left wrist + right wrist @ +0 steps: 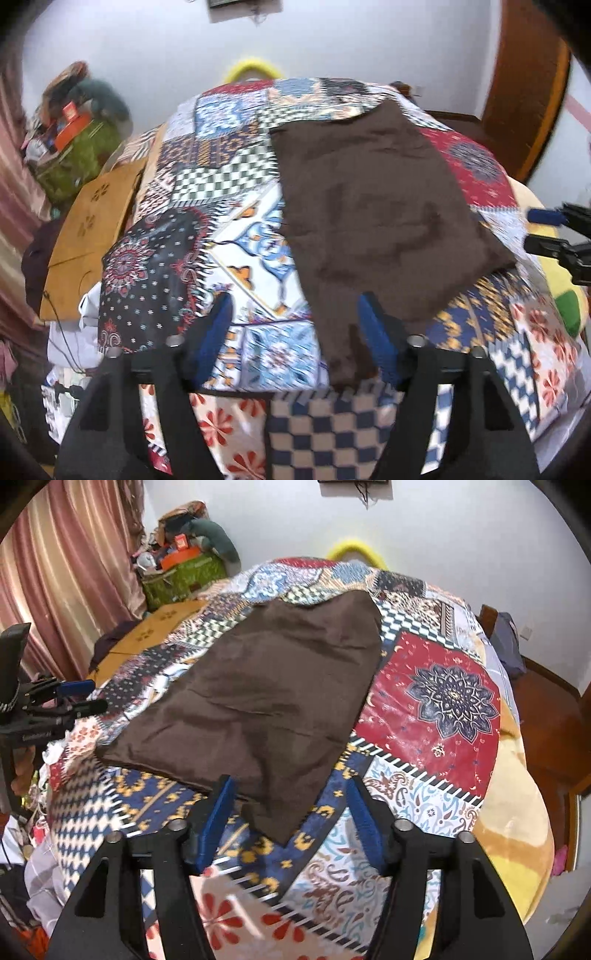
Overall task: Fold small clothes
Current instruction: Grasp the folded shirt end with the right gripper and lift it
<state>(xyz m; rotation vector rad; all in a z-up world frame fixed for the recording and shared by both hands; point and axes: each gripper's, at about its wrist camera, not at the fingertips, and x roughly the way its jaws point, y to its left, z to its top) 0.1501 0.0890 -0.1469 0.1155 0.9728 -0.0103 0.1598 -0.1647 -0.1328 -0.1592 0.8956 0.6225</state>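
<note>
A dark brown cloth (376,206) lies flat on the patchwork bedspread (229,221); it also shows in the right wrist view (266,698). My left gripper (295,306) is open, its blue pads either side of the cloth's near left corner, just above it. My right gripper (290,788) is open over the cloth's near right corner, which lies between the pads. Each gripper shows in the other's view: the right one at the right edge (546,229), the left one at the left edge (85,698).
A wooden board (92,236) lies at the bed's left side. A green box of clutter (181,572) stands by the pink curtain (74,572). A wooden door frame (524,103) is at the right. A yellow ring (354,550) is behind the bed.
</note>
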